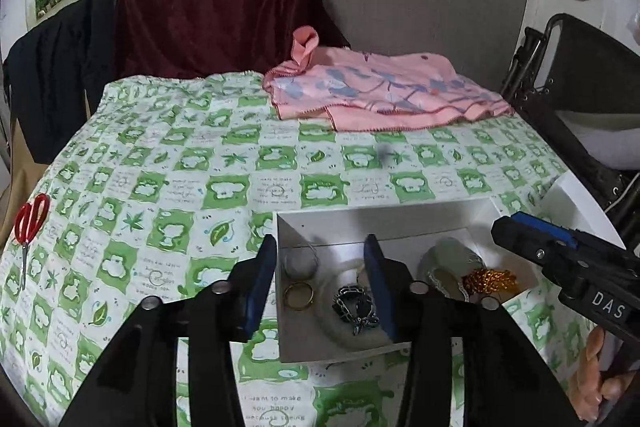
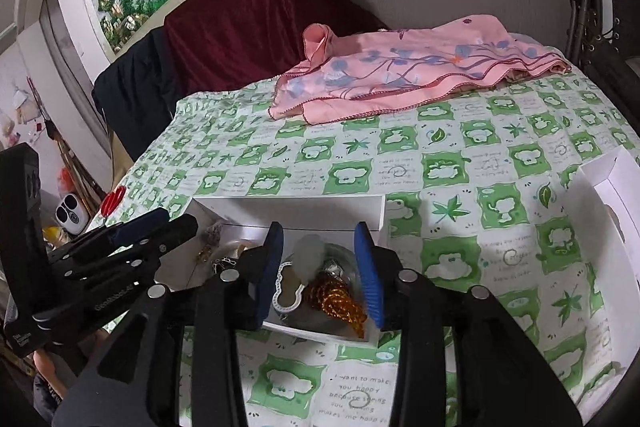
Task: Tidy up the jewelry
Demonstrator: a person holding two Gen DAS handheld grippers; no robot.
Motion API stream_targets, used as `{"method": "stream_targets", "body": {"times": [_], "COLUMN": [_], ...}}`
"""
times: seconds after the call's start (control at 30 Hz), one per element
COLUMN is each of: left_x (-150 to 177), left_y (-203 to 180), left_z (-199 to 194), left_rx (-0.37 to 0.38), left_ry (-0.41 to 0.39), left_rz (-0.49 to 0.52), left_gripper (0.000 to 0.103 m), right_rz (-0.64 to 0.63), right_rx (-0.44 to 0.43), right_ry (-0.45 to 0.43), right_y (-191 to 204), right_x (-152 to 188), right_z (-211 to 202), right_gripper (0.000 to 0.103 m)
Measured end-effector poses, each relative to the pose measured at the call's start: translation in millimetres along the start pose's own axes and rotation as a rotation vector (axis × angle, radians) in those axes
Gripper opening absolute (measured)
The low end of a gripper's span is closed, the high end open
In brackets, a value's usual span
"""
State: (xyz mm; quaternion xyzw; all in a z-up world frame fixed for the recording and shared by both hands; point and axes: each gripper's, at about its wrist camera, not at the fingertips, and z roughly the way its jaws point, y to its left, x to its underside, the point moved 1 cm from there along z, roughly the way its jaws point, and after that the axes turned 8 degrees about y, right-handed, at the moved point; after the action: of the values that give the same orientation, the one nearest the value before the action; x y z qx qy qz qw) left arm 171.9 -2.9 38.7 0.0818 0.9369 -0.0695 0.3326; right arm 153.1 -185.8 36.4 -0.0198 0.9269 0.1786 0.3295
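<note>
An open white box sits on the green-and-white checked cloth. Inside lie a thin silver hoop, a gold bangle, a dark chain, a gold beaded piece and a pale pouch. My left gripper is open and straddles the box's left wall, one finger outside, one inside by the chain. My right gripper is open over the box, with the gold beaded piece and a white scalloped-rim item between its fingers. Each gripper shows in the other's view, the right gripper and the left gripper.
Red-handled scissors lie at the cloth's left edge. A pink flowered cloth is bunched at the back. A white lid stands right of the box. A black folded frame leans at the far right. A person's hand holds the right gripper.
</note>
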Motion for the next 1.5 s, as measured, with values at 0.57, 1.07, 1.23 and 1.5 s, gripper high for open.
{"method": "stream_targets", "body": {"times": [0.57,1.07,1.23,1.5], "left_x": [9,40,50,51], "left_y": [0,-4,-3,-2], "left_z": [-20,-68,-81,-83], "left_rx": [-0.063,-0.178,-0.202,-0.225], "left_ry": [-0.061,-0.177,-0.211,-0.214], "left_rz": [-0.004,-0.026,-0.049,-0.055], "left_gripper": [0.078,0.097,0.097,0.097], "right_rz": [-0.011,0.059,0.065,0.044], "right_rx": [0.029,0.111,0.129,0.124], "right_ry": [-0.046,-0.157,-0.175,-0.142], "right_y": [4,8,12,19], "right_x": [12,43,55,60], "right_z": [-17,-62,-67,-63], "right_gripper": [0.052,0.074,0.085,0.094]}}
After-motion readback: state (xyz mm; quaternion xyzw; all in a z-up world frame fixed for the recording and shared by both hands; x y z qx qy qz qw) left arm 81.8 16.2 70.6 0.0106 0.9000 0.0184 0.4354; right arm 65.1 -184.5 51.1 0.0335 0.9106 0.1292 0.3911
